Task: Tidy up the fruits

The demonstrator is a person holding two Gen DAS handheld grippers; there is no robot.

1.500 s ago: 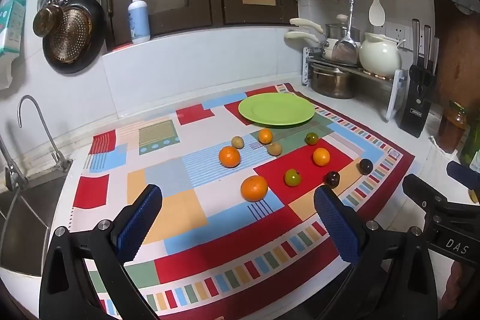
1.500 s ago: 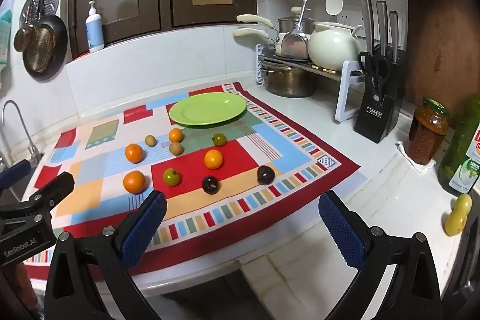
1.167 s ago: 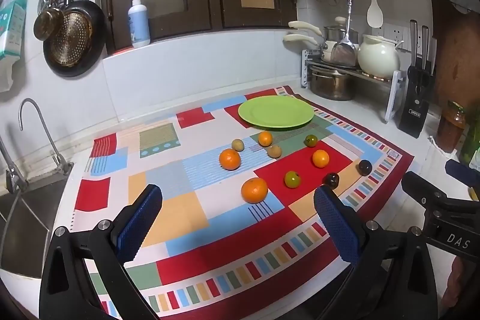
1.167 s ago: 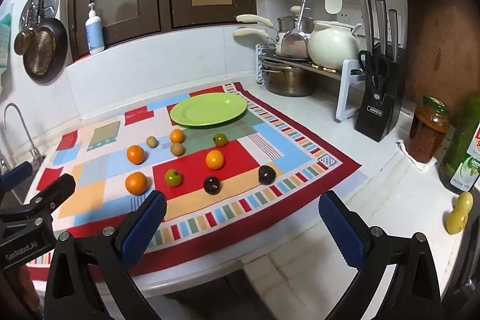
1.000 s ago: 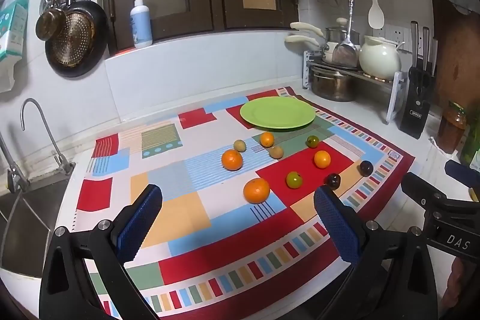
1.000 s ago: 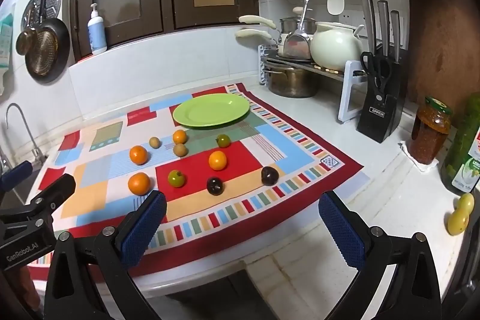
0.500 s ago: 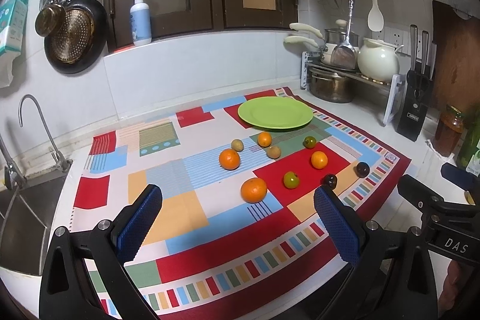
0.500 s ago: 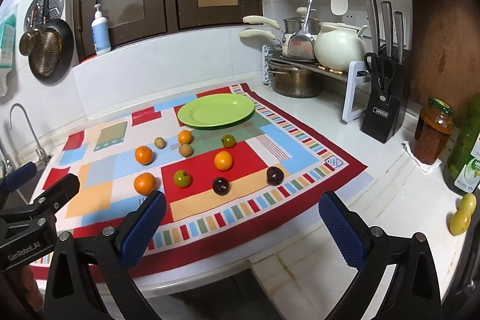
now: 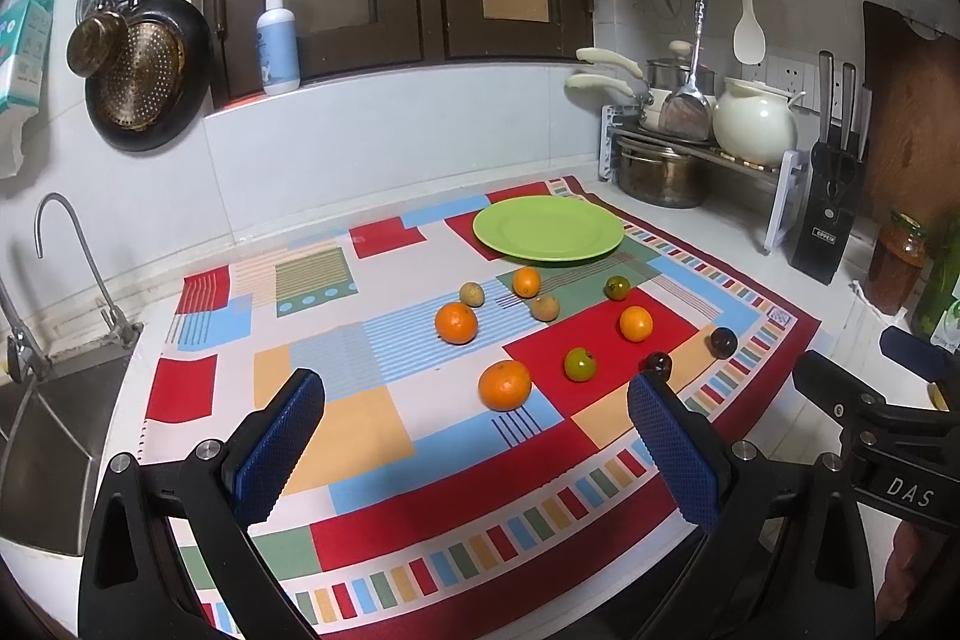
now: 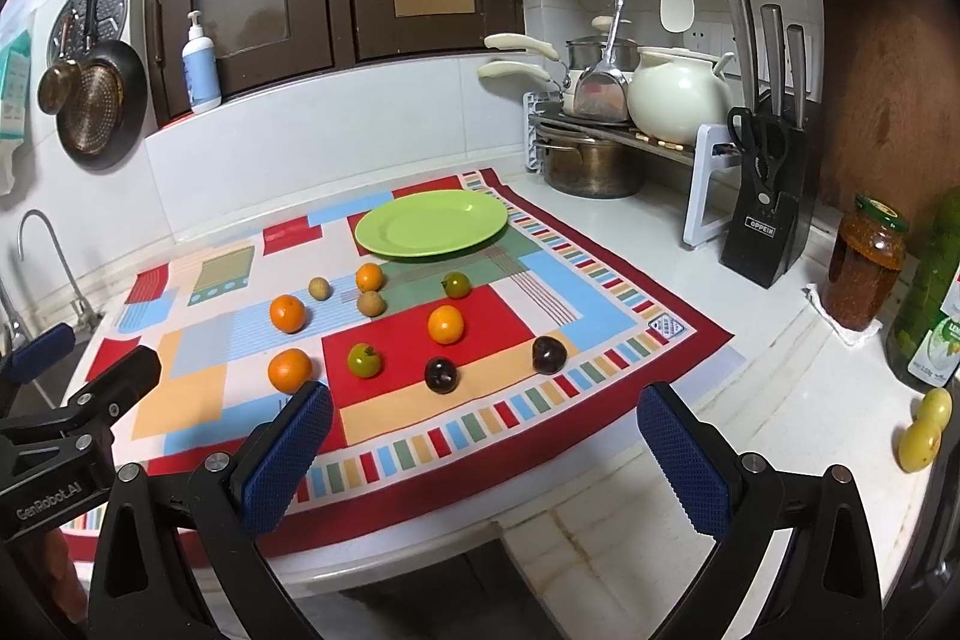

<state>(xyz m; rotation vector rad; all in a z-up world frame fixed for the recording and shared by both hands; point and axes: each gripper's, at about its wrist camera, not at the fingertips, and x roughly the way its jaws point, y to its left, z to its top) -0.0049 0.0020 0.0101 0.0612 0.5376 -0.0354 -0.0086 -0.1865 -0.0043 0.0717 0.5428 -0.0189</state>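
Hovering both grippers, left (image 9: 474, 451) and right (image 10: 480, 454), jaws wide, empty | fruits (image 9: 505, 385) lying mid-mat (image 9: 372, 514), plate (image 9: 547, 227) at far edge, bare | you're needing a first pick, nearest orange.

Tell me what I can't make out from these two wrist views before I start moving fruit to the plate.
- Dark fruit, left wrist view: partly hidden behind the left gripper's pad.
- Yellow fruits on the counter, right wrist view: at the warped edge, kind unclear.
- Sink, left wrist view: cut off by the frame edge.
- Small brown fruits: too small to identify.
- Green plate: the surface looks bare.
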